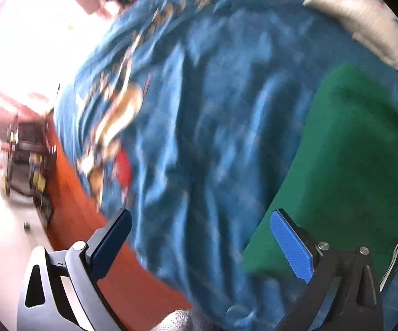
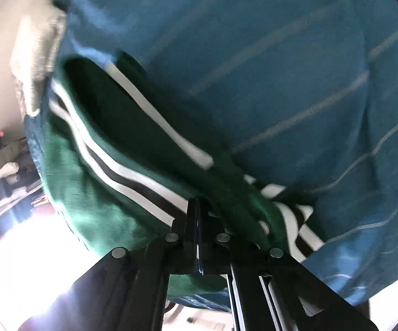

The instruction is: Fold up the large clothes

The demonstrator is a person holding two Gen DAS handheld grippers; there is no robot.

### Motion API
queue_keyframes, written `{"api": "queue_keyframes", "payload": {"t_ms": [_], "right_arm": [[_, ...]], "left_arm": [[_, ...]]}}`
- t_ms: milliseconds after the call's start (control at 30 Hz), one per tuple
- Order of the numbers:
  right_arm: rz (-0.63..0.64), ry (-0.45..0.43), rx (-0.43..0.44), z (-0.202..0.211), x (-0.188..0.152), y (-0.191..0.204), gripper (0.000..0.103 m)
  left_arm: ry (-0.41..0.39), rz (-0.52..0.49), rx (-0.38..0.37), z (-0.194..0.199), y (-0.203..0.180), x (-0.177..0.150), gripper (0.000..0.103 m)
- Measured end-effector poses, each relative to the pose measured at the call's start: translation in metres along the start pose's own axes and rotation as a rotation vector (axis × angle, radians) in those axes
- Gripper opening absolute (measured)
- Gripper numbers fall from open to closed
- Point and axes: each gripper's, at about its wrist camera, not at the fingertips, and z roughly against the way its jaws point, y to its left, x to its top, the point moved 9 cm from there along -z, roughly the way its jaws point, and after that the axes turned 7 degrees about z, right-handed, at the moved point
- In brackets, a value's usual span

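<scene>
A green garment with white and black stripes along its edge lies on a blue bed cover. My left gripper hangs above the cover, just left of the green cloth. Its blue-padded fingers stand wide apart with nothing between them. In the right wrist view my right gripper has its fingers pressed together at the garment's striped edge. Green cloth is bunched over the right finger and also runs under the gripper. Both views are blurred.
The blue cover has a cartoon print on the left and pale stripes in the right wrist view. A whitish pillow lies at the far edge. An orange bed side drops to a pale floor with cluttered shelves beyond.
</scene>
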Motion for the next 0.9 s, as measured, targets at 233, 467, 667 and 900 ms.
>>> {"api": "queue_keyframes", "payload": {"t_ms": [233,467,667,900], "right_arm": [[0.213,-0.126,0.052,0.039,0.06,0.061,0.075],[0.216,-0.03,0.152,-0.023,0.113,0.083,0.074],[0.19,-0.096,0.098,-0.038,0.125,0.075,0.009],[0.117,0.0,0.125,-0.049,0.134,0.06,0.025]], "left_arm": [[-0.156,-0.145,-0.057,-0.023,-0.116,0.106,0.103],[-0.137,-0.271,0.008,-0.087,-0.167,0.143,0.103],[-0.153,-0.281,-0.025,-0.079,-0.163,0.144,0.103],[-0.215,-0.31,0.0,-0.057,-0.164,0.139,0.103]]}}
